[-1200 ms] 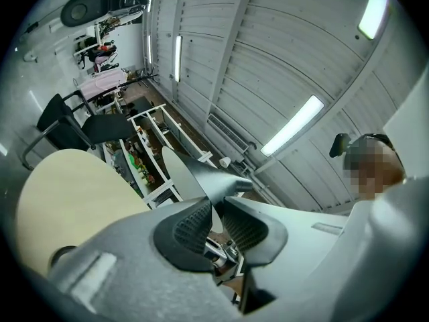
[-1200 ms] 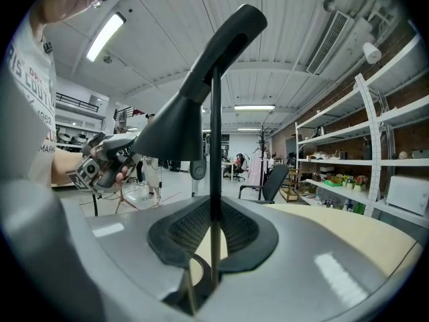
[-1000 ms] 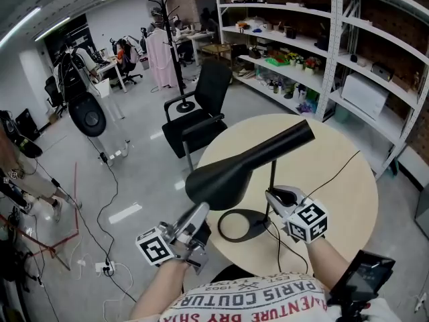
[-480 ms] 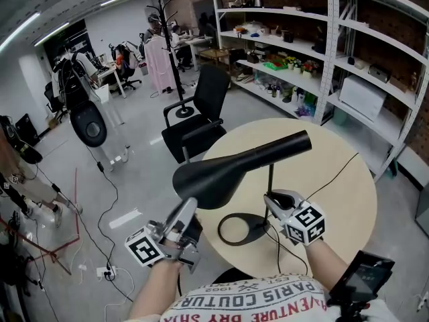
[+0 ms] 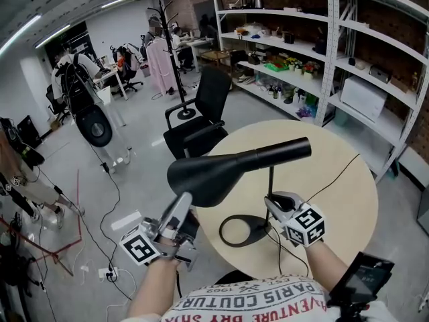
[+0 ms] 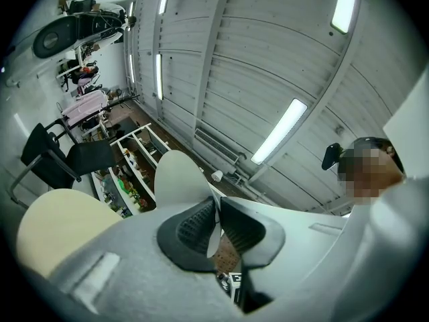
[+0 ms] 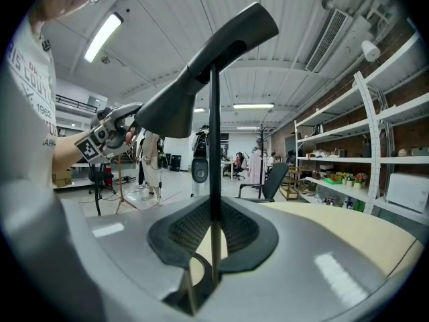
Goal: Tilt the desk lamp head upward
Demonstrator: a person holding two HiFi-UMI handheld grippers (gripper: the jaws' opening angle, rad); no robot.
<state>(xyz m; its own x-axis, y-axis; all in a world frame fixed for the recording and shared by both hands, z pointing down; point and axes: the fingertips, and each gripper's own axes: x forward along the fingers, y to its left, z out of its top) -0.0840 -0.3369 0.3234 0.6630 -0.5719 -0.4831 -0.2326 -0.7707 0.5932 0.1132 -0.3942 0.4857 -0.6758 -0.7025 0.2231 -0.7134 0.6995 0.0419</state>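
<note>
A black desk lamp stands on the round table: cone-shaped head (image 5: 214, 170), thin stem (image 5: 271, 180), ring base (image 5: 242, 230). The head lies nearly level, wide end at the left. My left gripper (image 5: 184, 200) reaches up from below to that wide end. In the left gripper view its jaws (image 6: 216, 210) have just been closing, and the pale rim of the lamp head (image 6: 177, 176) sits between the pads. My right gripper (image 5: 271, 200) is shut on the lamp stem (image 7: 213, 146) low down, just above the base. The right gripper view also shows the left gripper (image 7: 114, 133) at the head's rim.
The beige round table (image 5: 342, 193) carries the lamp's black cable (image 5: 335, 173). A black office chair (image 5: 198, 123) stands just beyond the table's far left edge. White shelving (image 5: 322, 59) lines the right wall. Cables lie on the floor (image 5: 107, 206) at the left.
My left gripper has risen and carried the wide end of the lamp head up with it, so the head is tilted higher. The right gripper and the stem have stayed put.
</note>
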